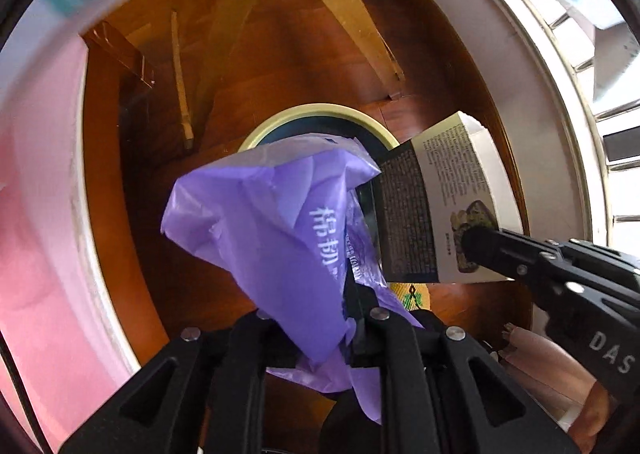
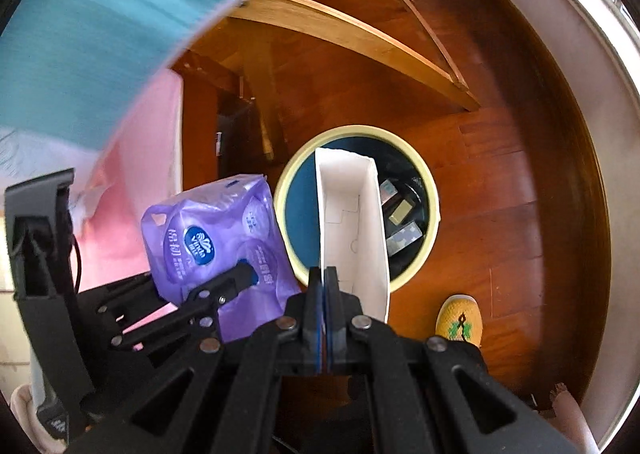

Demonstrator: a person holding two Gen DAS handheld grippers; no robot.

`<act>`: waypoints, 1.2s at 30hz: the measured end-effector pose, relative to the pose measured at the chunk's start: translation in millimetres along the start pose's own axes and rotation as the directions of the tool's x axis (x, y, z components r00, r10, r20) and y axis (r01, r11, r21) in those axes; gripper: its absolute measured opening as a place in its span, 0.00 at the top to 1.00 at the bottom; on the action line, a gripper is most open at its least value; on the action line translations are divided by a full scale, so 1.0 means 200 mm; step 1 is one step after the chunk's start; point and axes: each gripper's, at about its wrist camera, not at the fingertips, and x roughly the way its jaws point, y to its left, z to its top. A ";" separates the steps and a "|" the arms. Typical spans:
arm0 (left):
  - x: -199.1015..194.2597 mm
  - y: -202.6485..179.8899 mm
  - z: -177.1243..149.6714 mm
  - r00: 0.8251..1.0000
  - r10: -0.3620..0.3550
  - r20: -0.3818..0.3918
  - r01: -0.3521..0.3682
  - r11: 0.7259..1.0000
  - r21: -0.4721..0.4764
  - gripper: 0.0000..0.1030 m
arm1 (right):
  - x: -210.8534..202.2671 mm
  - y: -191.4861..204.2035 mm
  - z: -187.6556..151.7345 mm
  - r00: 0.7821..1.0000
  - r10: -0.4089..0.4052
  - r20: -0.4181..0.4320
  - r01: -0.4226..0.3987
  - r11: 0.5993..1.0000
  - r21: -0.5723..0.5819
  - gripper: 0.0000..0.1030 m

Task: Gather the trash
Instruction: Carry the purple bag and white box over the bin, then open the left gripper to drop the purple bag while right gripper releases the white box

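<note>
Left tongs (image 1: 356, 318) clamped on purple wrapper (image 1: 272, 222); right tongs (image 2: 325, 274) clamped on open carton (image 2: 352, 214) wall. Both hang above bin (image 2: 430, 190) on floor, bin at 12 o'clock. Centre each over rim before release; wrapper light, may drift outside.
</note>
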 end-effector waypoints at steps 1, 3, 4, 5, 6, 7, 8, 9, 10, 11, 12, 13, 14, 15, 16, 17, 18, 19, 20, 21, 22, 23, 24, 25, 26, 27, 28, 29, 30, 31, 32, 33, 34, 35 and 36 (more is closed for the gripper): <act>0.03 0.01 0.02 1.000 0.006 0.003 -0.006 1.000 0.002 0.87 | 0.03 -0.01 0.02 1.000 -0.003 -0.002 0.003 1.000 0.007 0.99; 0.07 0.02 0.05 1.000 0.013 0.007 -0.013 1.000 0.002 0.81 | 0.09 -0.02 0.04 1.000 -0.016 -0.012 0.016 1.000 0.013 0.99; 0.09 0.03 0.08 1.000 0.011 0.013 -0.011 1.000 0.001 0.75 | 0.11 -0.03 0.04 1.000 -0.019 -0.016 0.019 1.000 0.014 0.99; 0.11 0.04 0.09 1.000 0.013 0.021 -0.013 1.000 0.001 0.70 | 0.13 -0.03 0.05 1.000 -0.022 -0.021 0.023 1.000 0.014 0.99; 0.12 0.04 0.10 0.999 0.018 0.027 -0.018 1.000 -0.001 0.67 | 0.16 -0.04 0.06 0.999 -0.026 -0.028 0.027 1.000 0.010 0.99; 0.13 0.04 0.10 0.999 0.024 0.032 -0.024 1.000 -0.003 0.57 | 0.16 -0.03 0.06 0.999 -0.029 -0.033 0.029 1.000 0.005 0.99; 0.14 0.05 0.11 0.999 0.029 0.037 -0.029 1.000 -0.006 0.42 | 0.18 -0.03 0.06 0.999 -0.031 -0.036 0.031 1.000 0.000 0.99; 0.14 0.05 0.11 0.999 0.033 0.043 -0.032 0.999 -0.012 0.35 | 0.19 -0.03 0.06 0.999 -0.032 -0.040 0.031 0.999 -0.007 0.99; 0.15 0.06 0.11 0.998 0.042 0.045 -0.041 0.999 -0.019 0.30 | 0.20 -0.03 0.07 0.998 -0.034 -0.044 0.034 0.999 -0.014 0.98; 0.16 0.07 0.11 0.998 0.053 0.038 -0.052 0.998 -0.028 0.24 | 0.22 -0.03 0.07 0.998 -0.038 -0.044 0.038 0.999 -0.018 0.98; 0.17 0.09 0.10 0.998 0.057 0.029 -0.056 0.998 -0.035 0.22 | 0.22 -0.03 0.07 0.998 -0.041 -0.044 0.040 0.999 -0.023 0.98; 0.18 0.10 0.10 0.998 0.058 0.018 -0.058 0.997 -0.046 0.18 | 0.23 -0.03 0.07 0.998 -0.044 -0.045 0.043 0.999 -0.024 0.97; 0.19 0.11 0.09 0.998 0.060 0.018 -0.059 0.997 -0.050 0.18 | 0.23 -0.04 0.08 0.998 -0.045 -0.045 0.044 0.999 -0.022 0.97; 0.19 0.11 0.08 0.998 0.065 0.019 -0.064 0.997 -0.052 0.18 | 0.23 -0.04 0.08 0.998 -0.046 -0.046 0.045 0.999 -0.021 0.97; 0.19 0.12 0.07 0.997 0.075 0.020 -0.074 0.996 -0.052 0.18 | 0.24 -0.04 0.08 0.998 -0.047 -0.048 0.047 0.999 -0.020 0.97; 0.18 0.12 0.06 0.996 0.082 0.021 -0.081 0.995 -0.053 0.18 | 0.25 -0.05 0.09 0.998 -0.047 -0.049 0.046 0.999 -0.020 0.97; 0.18 0.13 0.05 0.996 0.091 0.023 -0.089 0.994 -0.055 0.18 | 0.25 -0.05 0.09 0.998 -0.044 -0.050 0.043 0.999 -0.020 0.97; 0.17 0.13 0.04 0.995 0.096 0.024 -0.095 0.994 -0.057 0.18 | 0.28 -0.06 0.10 0.998 -0.044 -0.050 0.043 0.999 -0.022 0.97; 0.16 0.14 0.02 0.994 0.103 0.024 -0.101 0.993 -0.063 0.18 | 0.28 -0.06 0.11 0.998 -0.045 -0.050 0.044 0.999 -0.026 0.97; 0.15 0.14 0.01 0.994 0.106 0.024 -0.104 0.992 -0.070 0.18 | 0.29 -0.05 0.11 0.998 -0.047 -0.051 0.046 0.998 -0.031 0.97; 0.13 0.15 0.00 0.994 0.110 0.024 -0.108 0.991 -0.079 0.18 | 0.29 -0.05 0.11 0.997 -0.048 -0.053 0.046 0.998 -0.034 0.97; 0.12 0.16 -0.02 0.993 0.115 0.022 -0.112 0.990 -0.088 0.18 | 0.29 -0.04 0.11 0.997 -0.049 -0.056 0.047 0.998 -0.039 0.97; 0.11 0.17 -0.03 0.993 0.118 0.020 -0.116 0.989 -0.097 0.18 | 0.30 -0.03 0.11 0.997 -0.048 -0.059 0.046 0.998 -0.042 0.97; 0.09 0.19 -0.04 0.992 0.123 0.019 -0.120 0.987 -0.109 0.18 | 0.30 -0.03 0.12 0.997 -0.047 -0.061 0.044 0.998 -0.048 0.97; 0.08 0.20 -0.06 0.992 0.125 0.021 -0.122 0.985 -0.119 0.17 | 0.30 -0.02 0.12 0.997 -0.048 -0.062 0.045 0.997 -0.055 0.97; 0.06 0.22 -0.07 0.992 0.126 0.022 -0.122 0.984 -0.130 0.18 | 0.30 0.00 0.11 0.997 -0.052 -0.064 0.047 0.997 -0.067 0.97; 0.04 0.23 -0.08 0.992 0.128 0.024 -0.123 0.982 -0.144 0.18 | 0.31 0.01 0.12 0.996 -0.053 -0.066 0.048 0.996 -0.073 0.97; 0.03 0.24 -0.09 0.991 0.128 0.028 -0.122 0.980 -0.157 0.18 | 0.31 0.02 0.11 0.996 -0.056 -0.068 0.050 0.995 -0.081 0.97; 0.01 0.26 -0.09 0.991 0.129 0.032 -0.122 0.978 -0.167 0.18 | 0.31 0.03 0.11 0.996 -0.057 -0.070 0.051 0.995 -0.090 0.97; 0.00 0.27 -0.09 0.991 0.131 0.038 -0.122 0.976 -0.178 0.18 | 0.32 0.04 0.11 0.995 -0.063 -0.071 0.056 0.993 -0.100 0.97; -0.02 0.28 -0.10 0.990 0.133 0.044 -0.123 0.974 -0.188 0.18 | 0.32 0.06 0.11 0.995 -0.073 -0.072 0.064 0.991 -0.114 0.95; -0.03 0.28 -0.10 0.990 0.135 0.048 -0.123 0.973 -0.196 0.18 | 0.32 0.07 0.10 0.994 -0.077 -0.073 0.068 0.990 -0.126 0.92; -0.05 0.29 -0.10 0.990 0.135 0.052 -0.121 0.971 -0.207 0.17 | 0.33 0.08 0.10 0.994 -0.080 -0.073 0.070 0.989 -0.133 0.84; -0.06 0.29 -0.10 0.989 0.135 0.055 -0.121 0.970 -0.212 0.17 | 0.32 0.09 0.10 0.994 -0.082 -0.072 0.072 0.987 -0.141 0.74; -0.07 0.30 -0.10 0.989 0.135 0.057 -0.120 0.969 -0.218 0.17 | 0.32 0.10 0.09 0.994 -0.080 -0.072 0.069 0.987 -0.147 0.69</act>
